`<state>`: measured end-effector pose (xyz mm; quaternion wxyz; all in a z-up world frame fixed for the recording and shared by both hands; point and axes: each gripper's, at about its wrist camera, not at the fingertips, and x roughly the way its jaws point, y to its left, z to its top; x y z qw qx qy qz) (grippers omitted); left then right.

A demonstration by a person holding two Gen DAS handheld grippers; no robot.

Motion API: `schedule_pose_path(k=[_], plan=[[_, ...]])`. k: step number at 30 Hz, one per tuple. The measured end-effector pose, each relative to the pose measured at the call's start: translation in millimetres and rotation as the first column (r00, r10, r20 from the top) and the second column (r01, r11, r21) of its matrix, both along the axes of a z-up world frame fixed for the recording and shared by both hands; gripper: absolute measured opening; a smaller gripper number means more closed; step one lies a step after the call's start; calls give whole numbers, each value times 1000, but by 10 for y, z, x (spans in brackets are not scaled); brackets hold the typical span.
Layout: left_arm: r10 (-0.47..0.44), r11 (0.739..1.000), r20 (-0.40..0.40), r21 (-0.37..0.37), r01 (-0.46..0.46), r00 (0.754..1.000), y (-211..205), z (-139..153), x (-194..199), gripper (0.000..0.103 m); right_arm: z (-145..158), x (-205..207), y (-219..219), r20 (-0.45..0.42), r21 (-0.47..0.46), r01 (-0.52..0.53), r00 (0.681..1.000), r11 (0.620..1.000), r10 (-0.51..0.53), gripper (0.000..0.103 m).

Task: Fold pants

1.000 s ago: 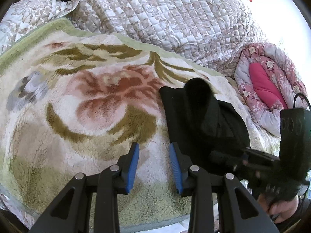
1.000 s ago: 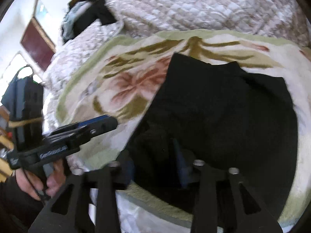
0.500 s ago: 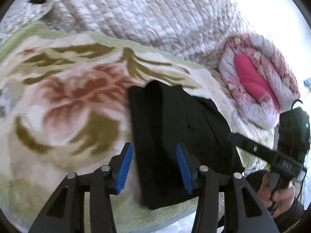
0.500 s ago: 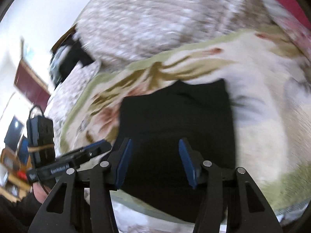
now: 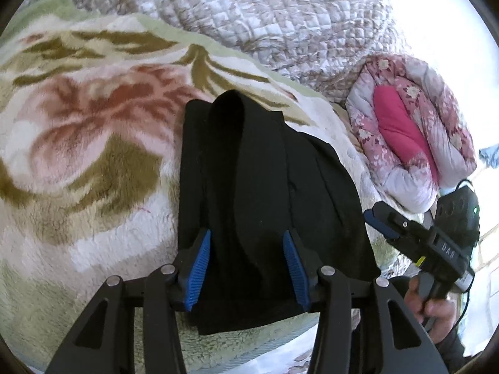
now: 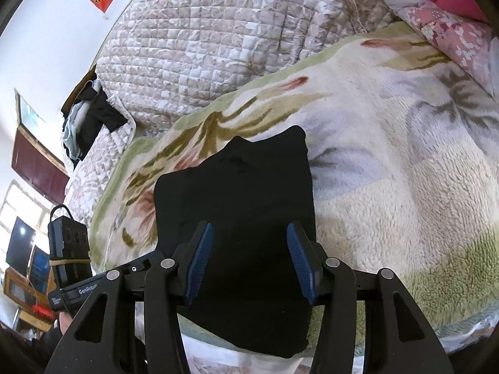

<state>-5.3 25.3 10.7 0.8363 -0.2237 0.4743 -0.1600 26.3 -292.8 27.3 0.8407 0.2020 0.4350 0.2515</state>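
The black pants lie folded into a compact bundle near the front edge of a fleecy floral blanket; they also show in the right wrist view. My left gripper is open and empty, its blue pads above the near end of the pants. My right gripper is open and empty too, hovering over the pants. The right gripper also shows at the right of the left wrist view, beside the bundle. The left gripper shows at the lower left of the right wrist view.
A quilted beige bedspread is heaped behind the blanket. A pink floral quilt roll lies at the right. Dark clothes hang at the far left. The bed's front edge runs just below the pants.
Both grippers opened wide and pulled back from the pants. The right gripper let go of the cloth, which now lies as a folded bundle. Both views swung over it.
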Motion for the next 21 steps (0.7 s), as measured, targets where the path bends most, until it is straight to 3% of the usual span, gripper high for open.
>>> schedule_pose_path(k=[4, 8, 12, 17, 21], plan=[[-14, 1000, -47, 23, 15, 999, -59, 29, 23, 50, -7, -12, -27, -11, 2, 9, 1000, 1000, -9, 51], [-7, 999, -81, -36, 4, 997, -22, -3, 5, 49, -11, -11, -43, -12, 1, 10, 1000, 1000, -10, 51], [28, 994, -102, -100, -38, 994, 86, -37, 29, 28, -2, -23, -55, -10, 3, 10, 1000, 1000, -10, 51], [35, 992, -41, -116, -40, 999, 114, 94, -31, 17, 35, -36, -71, 0, -4, 16, 1000, 1000, -16, 51], [49, 996, 22, -80, -47, 999, 143, 240, -137, 16, 102, -70, -101, 22, -2, 22, 1000, 1000, -22, 51]])
